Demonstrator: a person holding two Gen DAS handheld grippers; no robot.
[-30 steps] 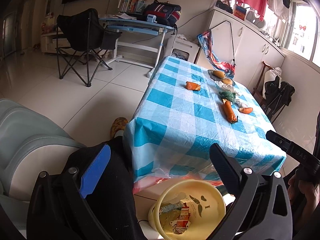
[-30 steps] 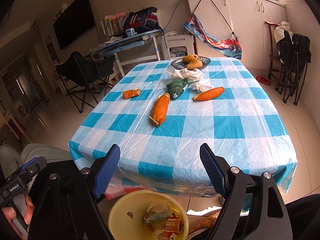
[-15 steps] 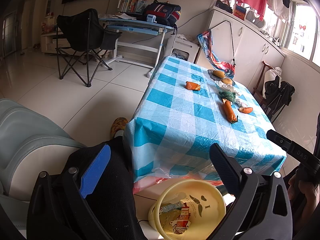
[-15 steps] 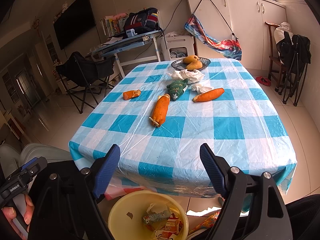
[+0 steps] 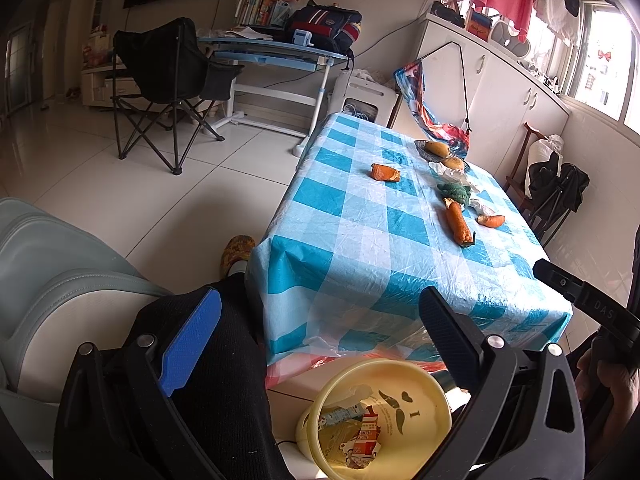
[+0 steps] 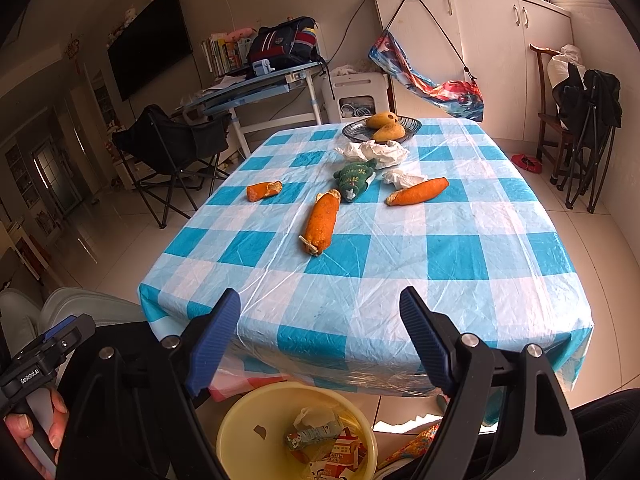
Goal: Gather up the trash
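Note:
Several scraps lie on the blue-checked table (image 6: 460,256): a long orange peel (image 6: 321,222), a second one (image 6: 418,192), a short piece (image 6: 263,191), a green wrapper (image 6: 354,178) and crumpled white tissues (image 6: 374,151). The long peel (image 5: 458,224) also shows in the left wrist view. A yellow bin (image 6: 240,428) holding cartons stands on the floor under the near table edge. My right gripper (image 6: 320,340) hangs open and empty before that edge, above the bin. My left gripper (image 5: 320,340) is open and empty too, over the bin (image 5: 424,396).
A dark plate with two yellow fruits (image 6: 382,126) sits at the table's far end. A person's black-clad leg (image 5: 216,380) and a pale sofa (image 5: 52,264) lie left. A folding chair (image 5: 168,80), a desk (image 5: 276,54) and white cabinets (image 6: 500,48) stand beyond.

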